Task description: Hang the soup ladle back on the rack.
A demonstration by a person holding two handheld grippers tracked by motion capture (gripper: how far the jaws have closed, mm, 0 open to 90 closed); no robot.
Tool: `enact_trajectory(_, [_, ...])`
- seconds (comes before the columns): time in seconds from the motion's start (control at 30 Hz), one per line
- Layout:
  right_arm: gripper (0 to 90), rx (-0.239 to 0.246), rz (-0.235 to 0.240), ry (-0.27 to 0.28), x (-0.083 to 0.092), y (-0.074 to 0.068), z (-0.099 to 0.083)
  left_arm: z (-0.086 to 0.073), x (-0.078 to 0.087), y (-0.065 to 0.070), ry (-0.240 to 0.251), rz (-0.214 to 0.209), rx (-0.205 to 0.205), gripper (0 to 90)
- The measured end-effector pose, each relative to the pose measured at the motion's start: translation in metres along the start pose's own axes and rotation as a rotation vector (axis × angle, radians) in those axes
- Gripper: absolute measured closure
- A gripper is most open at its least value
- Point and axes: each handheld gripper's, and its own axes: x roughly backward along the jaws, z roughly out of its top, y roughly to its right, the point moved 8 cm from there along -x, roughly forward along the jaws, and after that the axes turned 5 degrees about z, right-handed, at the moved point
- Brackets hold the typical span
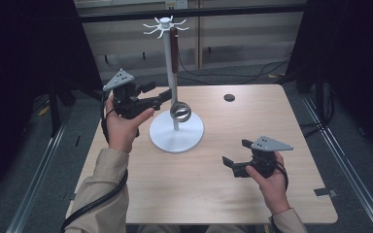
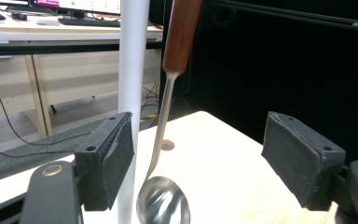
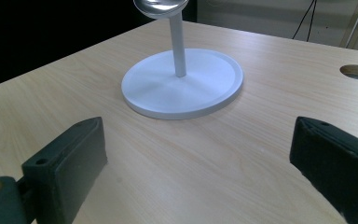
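Person wearing beige sleeves [image 1: 102,184]. Left gripper [image 1: 162,95] and right gripper [image 1: 234,153] showing black bodies, grey three-cornered top plates with dark holes, square black pads, brass-coloured screws; thick black cable [image 1: 97,201] trailing along the left sleeve.

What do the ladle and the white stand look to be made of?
Ladle: the bowl and stem gleam like polished steel, with mirror-like reflections; the handle looks like reddish-brown wood, smooth and perhaps varnished. Stand: matte white, evenly coloured, probably painted metal or plastic; the look leaves that open.
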Motion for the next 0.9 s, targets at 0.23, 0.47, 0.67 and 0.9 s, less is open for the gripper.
enact_trajectory(0.23, [3.1, 0.004, 0.002, -0.003, 0.0, 0.0, -0.001, -0.016, 0.002, -0.001, -0.004, 0.005, -0.017, 19.7])
enact_trajectory(0.47, [3.1, -0.001, 0.001, -0.004, -0.001, 0.0, -0.002, -0.036, 0.005, -0.003, -0.032, 0.01, -0.012, 17.1])
enact_trajectory(0.67, [3.1, -0.001, 0.0, -0.005, -0.001, 0.001, -0.002, -0.052, 0.008, -0.004, -0.038, 0.005, -0.005, 16.4])
enact_trajectory(0.9, [3.2, -0.003, 0.0, -0.006, -0.001, 0.001, -0.003, -0.073, 0.013, -0.008, -0.065, 0.014, 0.0, 15.7])
